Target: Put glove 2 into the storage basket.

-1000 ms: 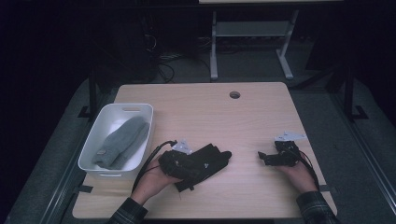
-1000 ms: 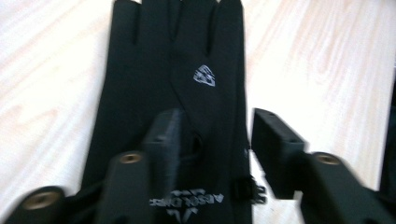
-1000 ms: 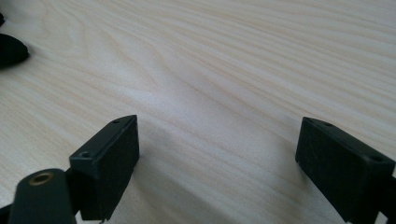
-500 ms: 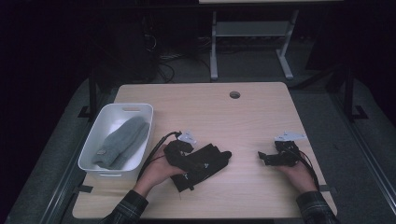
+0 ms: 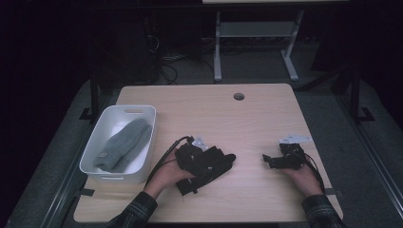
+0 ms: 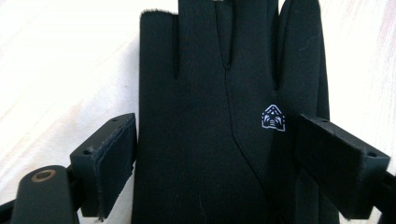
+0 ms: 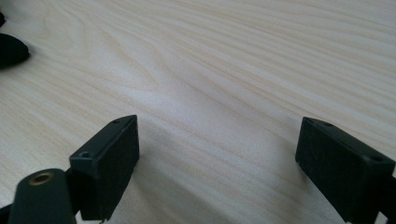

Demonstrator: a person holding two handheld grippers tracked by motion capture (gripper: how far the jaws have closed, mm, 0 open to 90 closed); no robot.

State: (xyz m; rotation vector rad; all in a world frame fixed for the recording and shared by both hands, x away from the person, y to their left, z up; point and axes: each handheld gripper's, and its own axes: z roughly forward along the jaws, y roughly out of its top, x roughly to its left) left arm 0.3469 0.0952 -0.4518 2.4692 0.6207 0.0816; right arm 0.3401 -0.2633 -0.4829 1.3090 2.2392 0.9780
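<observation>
A black glove (image 6: 224, 130) with a small white logo lies flat on the wooden table, its fingers pointing away from my left gripper (image 6: 217, 154). That gripper is open, one jaw at each side of the glove's palm. From above, the left gripper (image 5: 211, 164) sits over the glove (image 5: 225, 159) near the table's front middle. My right gripper (image 5: 270, 161) rests open at the front right with bare wood between its jaws (image 7: 217, 154). The tip of the black glove (image 7: 10, 49) shows at that view's left edge.
A white bin (image 5: 107, 173) stands at the table's front left and holds a grey knitted item (image 5: 124, 144). A round cable hole (image 5: 239, 96) is near the far edge. The back half of the table (image 5: 199, 109) is bare wood.
The left hand has shifted slightly on the black glove, which stays in about the same spot. The right gripper has not moved.
</observation>
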